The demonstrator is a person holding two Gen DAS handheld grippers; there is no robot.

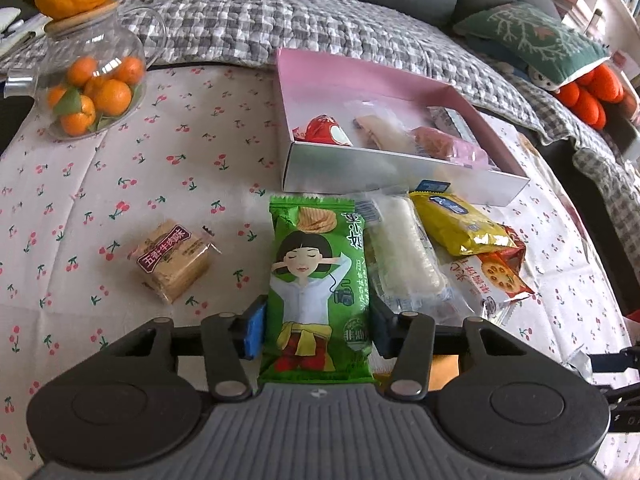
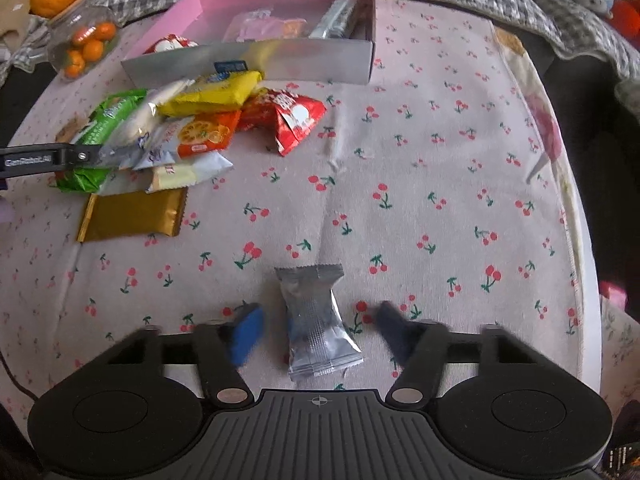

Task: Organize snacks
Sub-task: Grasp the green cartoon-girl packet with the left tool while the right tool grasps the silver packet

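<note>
snack pile (image 2: 180, 120) crowds the pink box (image 2: 256, 60); right tablecloth (image 2: 460, 180) bare.

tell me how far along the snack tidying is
Done: a few snacks already lie in the pink box. In hand: the left gripper straddles the green chip packet; the right gripper straddles a silver packet. Left: the biscuit pack and the pile with the yellow packet.
</note>
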